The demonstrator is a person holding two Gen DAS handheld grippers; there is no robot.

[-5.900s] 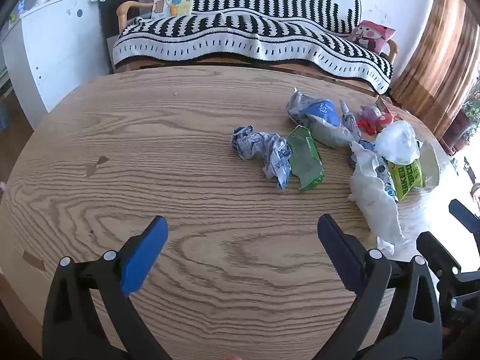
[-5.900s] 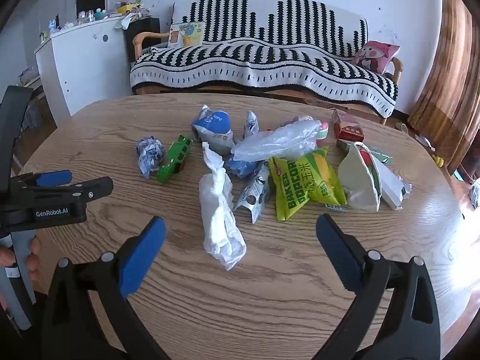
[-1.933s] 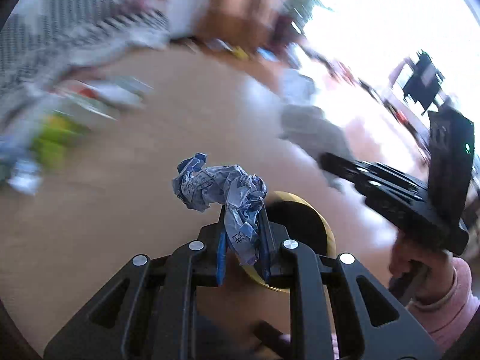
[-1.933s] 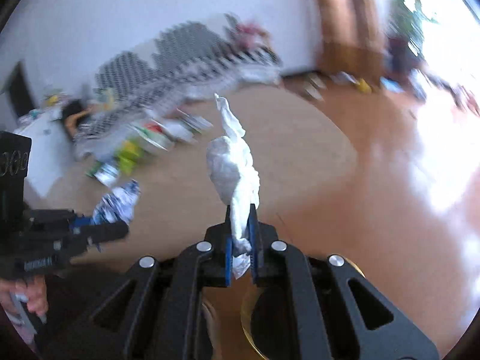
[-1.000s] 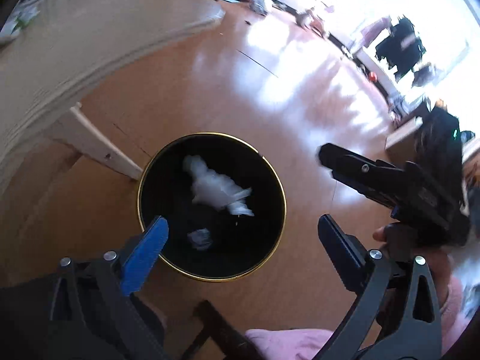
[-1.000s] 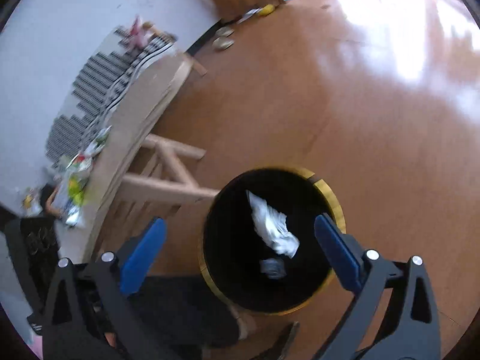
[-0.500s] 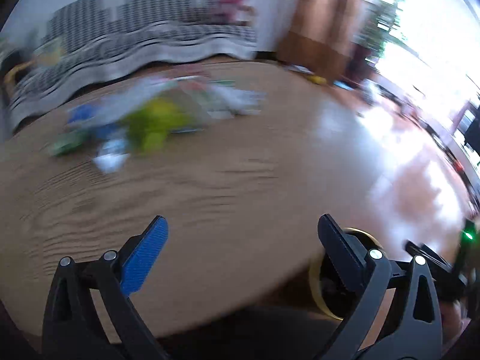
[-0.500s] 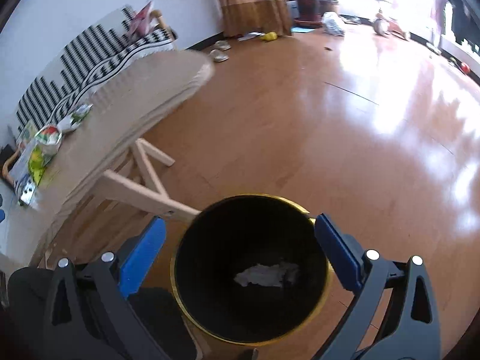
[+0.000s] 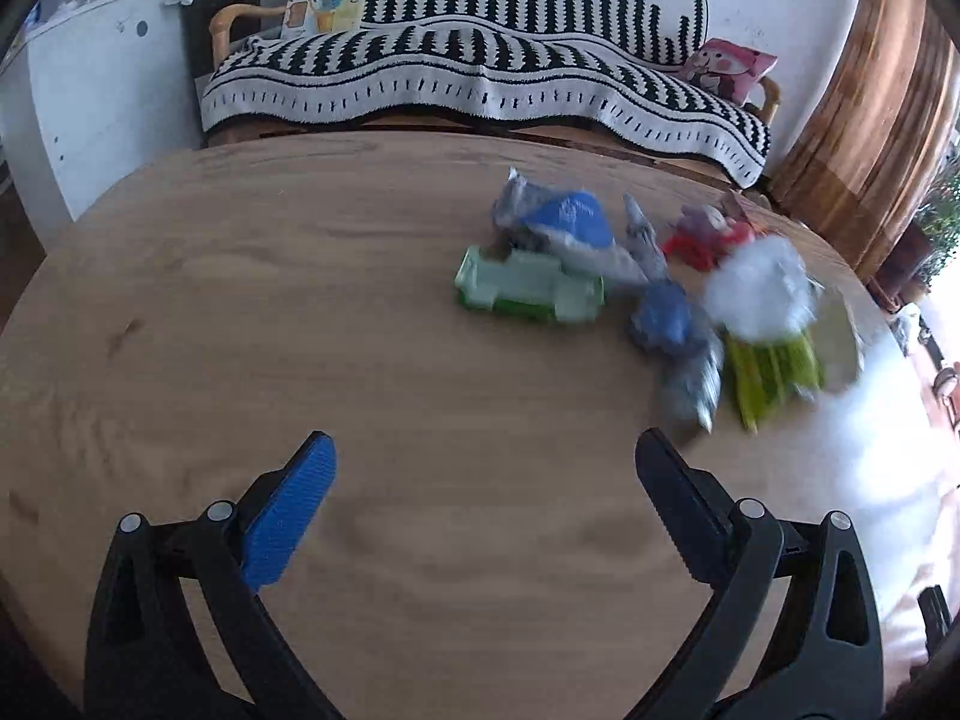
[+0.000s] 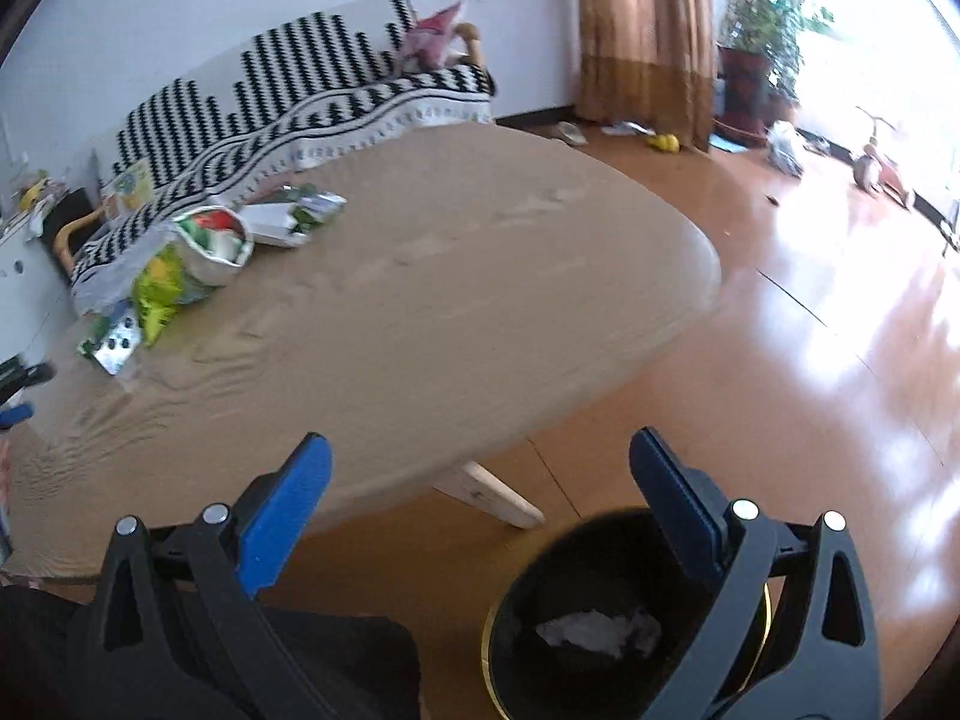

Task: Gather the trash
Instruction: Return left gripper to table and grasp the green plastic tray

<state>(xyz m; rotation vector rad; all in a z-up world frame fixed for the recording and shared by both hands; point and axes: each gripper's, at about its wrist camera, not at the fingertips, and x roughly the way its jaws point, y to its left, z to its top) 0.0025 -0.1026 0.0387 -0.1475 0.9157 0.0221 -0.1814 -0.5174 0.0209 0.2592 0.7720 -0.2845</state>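
Note:
My left gripper (image 9: 483,450) is open and empty above the wooden table (image 9: 300,312). Ahead of it to the right lies a blurred pile of trash: a green carton (image 9: 528,291), a grey and blue bag (image 9: 570,228), a crumpled blue wrapper (image 9: 663,315), a white plastic bag (image 9: 759,288) and a yellow-green popcorn bag (image 9: 771,366). My right gripper (image 10: 477,450) is open and empty over the floor beside the table (image 10: 420,300). Below it stands a black bin with a gold rim (image 10: 576,588), with white crumpled trash (image 10: 591,630) inside. The same pile (image 10: 186,258) shows at the table's far left.
A sofa with a black and white striped blanket (image 9: 480,78) stands behind the table, with a white cabinet (image 9: 90,78) to its left. A brown curtain (image 10: 642,36), potted plants and toys are across the shiny wooden floor (image 10: 840,330). A table leg (image 10: 492,498) stands near the bin.
Both grippers carried trash to the bin, opened and dropped it in. My left gripper has swung back up over the table facing the pile. My right gripper has tilted up from the bin.

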